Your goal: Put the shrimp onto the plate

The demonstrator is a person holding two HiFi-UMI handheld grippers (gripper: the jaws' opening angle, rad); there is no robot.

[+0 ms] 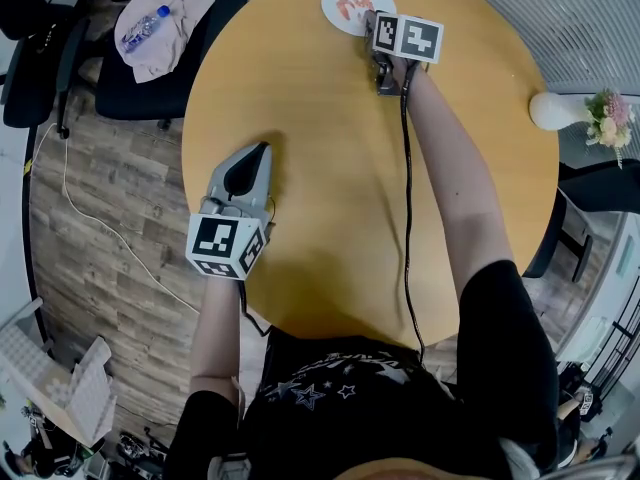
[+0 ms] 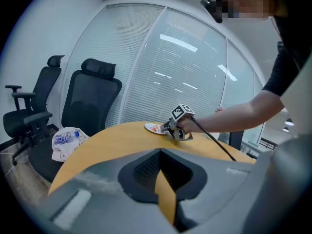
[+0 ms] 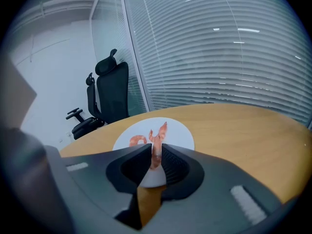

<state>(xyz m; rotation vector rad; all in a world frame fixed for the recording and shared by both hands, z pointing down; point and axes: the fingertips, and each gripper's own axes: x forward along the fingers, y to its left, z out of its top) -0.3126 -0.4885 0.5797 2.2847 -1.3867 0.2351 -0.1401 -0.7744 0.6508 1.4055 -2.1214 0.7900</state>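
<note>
**Shrimp pinched upright at the plate**

The right claw (image 3: 156, 153) is closed on a shrimp (image 3: 157, 143), its two jaws pressing the body from either side; the shrimp stands upright, pink-orange and paler toward the bottom, with its forked tail pointing up; it sits over the near edge of the round white plate (image 3: 180, 133), though whether it touches the plate is unclear; a second shrimp (image 3: 137, 141), curled and orange, lies on the plate just left of it. The plate rests near the far edge of the round yellow-wood worktop (image 1: 330, 188); the left claw (image 1: 263, 150) lies on the worktop well apart from the plate, jaws drawn together on nothing.
</note>
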